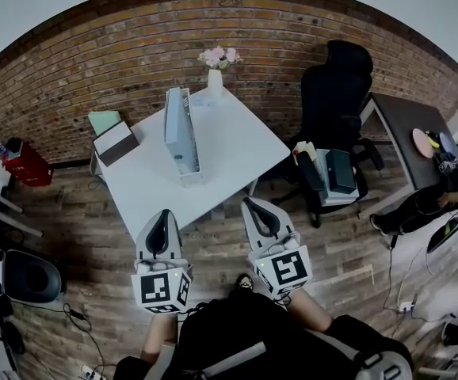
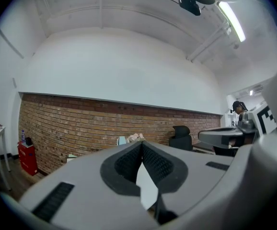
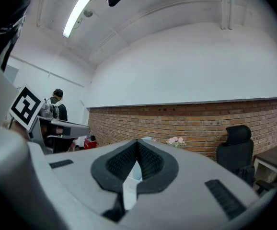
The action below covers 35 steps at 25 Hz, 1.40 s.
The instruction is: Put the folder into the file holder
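A tall pale blue file box [image 1: 177, 125] stands upright on the white table [image 1: 237, 149], with a white base [image 1: 189, 167] at its near end; I cannot tell folder from holder. Both grippers hover over the wooden floor short of the table's near edge, apart from the box. My left gripper [image 1: 163, 212] has its jaws together and nothing between them. My right gripper [image 1: 253, 203] is likewise shut and empty. In the left gripper view the dark pads [image 2: 129, 162] meet at the tip of the left gripper [image 2: 141, 145]. The right gripper [image 3: 137, 143] points at the table.
A white vase of pink flowers [image 1: 216, 68] stands at the table's far corner. A brown-and-white box [image 1: 116, 142] sits on its left end. A black office chair [image 1: 336, 85], a seat loaded with items [image 1: 328, 176], a dark desk [image 1: 407, 125] and a seated person [image 1: 443, 188] are to the right.
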Each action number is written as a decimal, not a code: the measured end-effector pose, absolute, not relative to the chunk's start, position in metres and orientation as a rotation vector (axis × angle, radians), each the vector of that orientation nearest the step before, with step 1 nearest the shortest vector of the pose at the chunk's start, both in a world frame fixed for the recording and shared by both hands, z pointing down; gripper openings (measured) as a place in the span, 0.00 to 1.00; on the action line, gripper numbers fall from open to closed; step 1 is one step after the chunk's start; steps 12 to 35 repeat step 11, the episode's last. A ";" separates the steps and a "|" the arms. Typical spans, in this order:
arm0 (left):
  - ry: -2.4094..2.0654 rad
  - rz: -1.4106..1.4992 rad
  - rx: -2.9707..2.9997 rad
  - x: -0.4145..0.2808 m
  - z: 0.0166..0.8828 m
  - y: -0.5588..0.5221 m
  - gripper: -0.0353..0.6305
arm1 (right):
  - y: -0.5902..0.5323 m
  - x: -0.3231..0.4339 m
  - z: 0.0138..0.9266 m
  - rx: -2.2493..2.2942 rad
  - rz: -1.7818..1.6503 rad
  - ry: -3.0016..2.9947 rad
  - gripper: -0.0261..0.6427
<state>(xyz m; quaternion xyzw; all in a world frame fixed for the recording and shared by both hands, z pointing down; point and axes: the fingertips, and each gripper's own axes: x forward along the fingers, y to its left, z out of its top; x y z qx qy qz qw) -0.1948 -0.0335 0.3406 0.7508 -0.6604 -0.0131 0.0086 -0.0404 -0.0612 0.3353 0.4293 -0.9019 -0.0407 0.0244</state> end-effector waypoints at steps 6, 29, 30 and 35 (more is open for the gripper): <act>-2.043 -0.036 2.336 -0.194 0.346 -0.031 0.09 | -0.055 -0.043 0.340 1.308 -0.110 -2.781 0.05; -2.039 -0.031 2.335 -0.191 0.346 -0.030 0.09 | -0.052 -0.037 0.344 1.314 -0.084 -2.772 0.05; -2.039 -0.031 2.335 -0.191 0.346 -0.030 0.09 | -0.052 -0.037 0.344 1.314 -0.084 -2.772 0.05; -2.039 -0.031 2.335 -0.191 0.346 -0.030 0.09 | -0.052 -0.037 0.344 1.314 -0.084 -2.772 0.05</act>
